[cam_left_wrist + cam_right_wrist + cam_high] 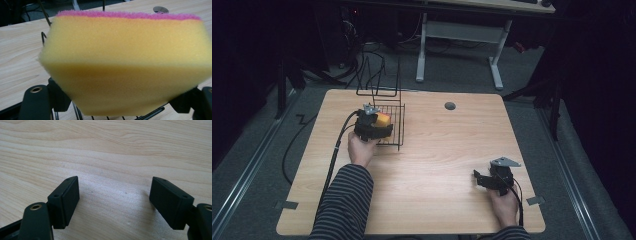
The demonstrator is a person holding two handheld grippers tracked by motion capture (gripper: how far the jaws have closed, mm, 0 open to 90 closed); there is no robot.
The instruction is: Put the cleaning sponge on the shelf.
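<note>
The sponge (pixel 125 62) is porous yellow foam, matt and finely pitted, topped by a rough, fuzzy pink scouring layer. The rack (pixel 393 125) is thin black wire with a slight sheen. The tabletop (pixel 105 150) is pale wood-grain laminate, smooth and satin. The right tool (pixel 113 202) has matt black plastic pads (pixel 66 200) with brass-coloured eyelets.

Wooden table (pixel 432 165) bearing wire basket (pixel 393 125)

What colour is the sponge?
The sponge is yellow with a pink top layer, clearest in the left gripper view.
</note>
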